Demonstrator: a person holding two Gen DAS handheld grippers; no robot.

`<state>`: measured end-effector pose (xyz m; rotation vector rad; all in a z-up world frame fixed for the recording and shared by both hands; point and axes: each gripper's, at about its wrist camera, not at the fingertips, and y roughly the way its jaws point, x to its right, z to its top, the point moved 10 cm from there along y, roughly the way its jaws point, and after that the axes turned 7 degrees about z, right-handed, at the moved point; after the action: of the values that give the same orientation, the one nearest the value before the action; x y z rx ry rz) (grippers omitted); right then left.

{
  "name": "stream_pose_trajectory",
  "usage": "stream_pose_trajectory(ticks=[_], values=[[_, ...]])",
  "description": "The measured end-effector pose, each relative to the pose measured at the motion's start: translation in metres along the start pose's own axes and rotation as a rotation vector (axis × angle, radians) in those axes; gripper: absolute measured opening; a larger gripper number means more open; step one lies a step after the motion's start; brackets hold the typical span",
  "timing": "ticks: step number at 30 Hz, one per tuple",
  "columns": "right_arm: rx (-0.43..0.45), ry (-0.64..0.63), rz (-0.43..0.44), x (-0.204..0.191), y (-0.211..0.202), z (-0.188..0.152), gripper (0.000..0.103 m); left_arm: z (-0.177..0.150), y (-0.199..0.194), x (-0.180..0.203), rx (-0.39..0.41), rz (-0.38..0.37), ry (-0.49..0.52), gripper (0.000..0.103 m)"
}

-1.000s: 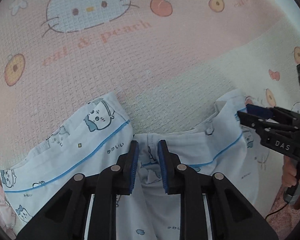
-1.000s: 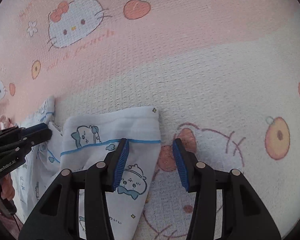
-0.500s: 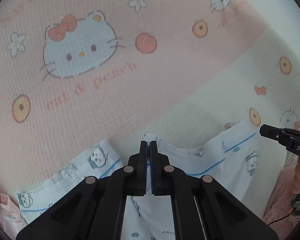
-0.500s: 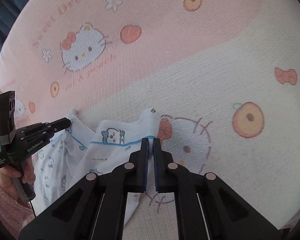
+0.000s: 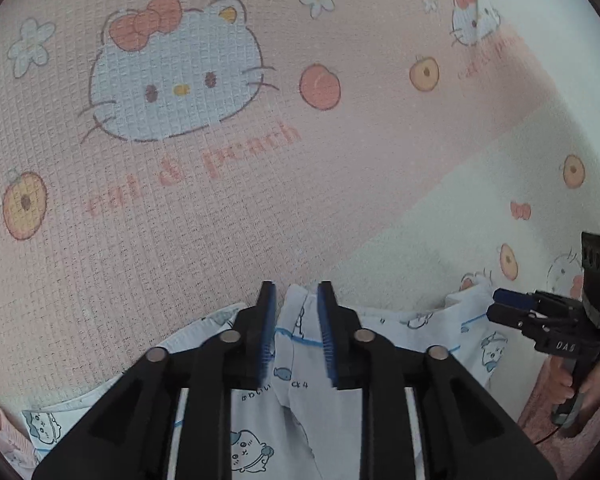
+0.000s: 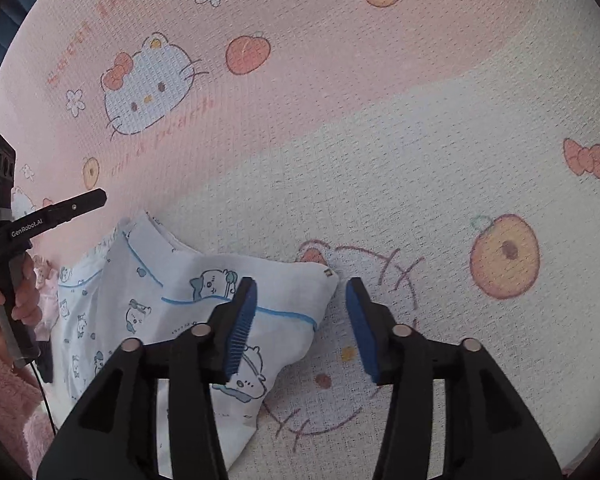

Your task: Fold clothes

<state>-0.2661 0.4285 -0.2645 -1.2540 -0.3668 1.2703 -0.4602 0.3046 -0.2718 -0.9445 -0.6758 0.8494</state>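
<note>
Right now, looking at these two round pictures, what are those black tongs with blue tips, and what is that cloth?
No robot: a person holds a black two-finger left gripper and a matching right gripper, each carrying a fisheye camera that looks along its fingers, one picture each. Below lies a white garment with blue piping and cartoon animals on a pink-and-cream cat-and-peach blanket. Both grippers stand open; the left straddles a fold of the garment, the right its corner. Neither grips.

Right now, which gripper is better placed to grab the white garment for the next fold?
Left, probably. The left gripper is open with a raised fold of the garment between its fingers. The right gripper is open too, but straddles the garment's corner, mostly over bare blanket.
</note>
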Motion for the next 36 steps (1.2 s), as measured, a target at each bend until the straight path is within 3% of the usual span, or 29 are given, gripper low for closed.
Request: stream_pose_trajectory(ticks=[5,6,7,10,11,12,14,16,18,19,20,23,27,31,32,33,36], values=[[-0.058,0.079,-0.035,0.018,0.017,-0.018,0.051,-0.021,0.034,0.015,-0.055,0.076,0.098,0.031],[-0.053,0.081,-0.032,0.018,0.017,-0.018,0.053,-0.024,0.038,0.018,-0.051,0.102,0.124,0.029],[-0.048,0.083,-0.025,0.016,0.018,-0.018,0.053,-0.026,0.042,0.022,-0.046,0.128,0.151,0.015],[-0.045,0.068,0.005,0.008,0.026,-0.016,0.053,-0.028,0.036,0.029,-0.002,0.163,0.179,0.011],[-0.044,0.069,0.036,0.004,0.028,-0.015,0.049,-0.024,0.03,0.028,0.024,0.159,0.157,0.01],[-0.05,0.078,0.079,-0.001,0.03,-0.015,0.035,-0.019,0.02,0.022,0.056,0.168,0.125,0.01],[-0.027,0.07,0.088,-0.002,0.022,-0.012,0.015,-0.009,0.001,0.007,0.114,0.187,0.052,0.009],[-0.004,0.06,0.093,-0.003,0.014,-0.01,0.015,-0.003,-0.012,-0.012,0.141,0.184,-0.017,0.007],[0.017,0.043,0.067,0.004,0.003,-0.008,0.022,-0.004,-0.01,-0.029,0.13,0.194,-0.046,0.006],[0.028,0.04,0.053,0.009,-0.002,-0.007,0.029,-0.004,-0.009,-0.037,0.125,0.2,-0.06,0.003],[0.035,0.063,0.033,0.016,-0.006,-0.006,0.043,-0.004,-0.009,-0.038,0.127,0.199,-0.061,0.003],[0.04,0.097,0.004,0.023,-0.002,0.001,0.045,-0.006,-0.01,-0.039,0.133,0.193,-0.061,0.003],[0.011,0.016,0.025,0.0,0.022,0.01,0.051,-0.009,-0.011,-0.04,0.141,0.185,-0.06,0.003],[0.008,-0.061,-0.05,-0.014,0.045,0.008,0.056,-0.009,-0.006,-0.037,0.143,0.165,-0.059,0.003],[0.012,-0.088,-0.072,-0.017,0.048,0.007,0.046,-0.008,-0.005,-0.035,0.143,0.156,-0.057,0.003],[0.01,-0.113,-0.078,-0.022,0.048,0.005,0.005,-0.006,-0.005,-0.031,0.148,0.153,-0.05,0.003],[0.044,-0.065,-0.049,-0.025,0.029,0.003,0.005,0.001,-0.008,-0.02,0.17,0.132,-0.026,0.003]])
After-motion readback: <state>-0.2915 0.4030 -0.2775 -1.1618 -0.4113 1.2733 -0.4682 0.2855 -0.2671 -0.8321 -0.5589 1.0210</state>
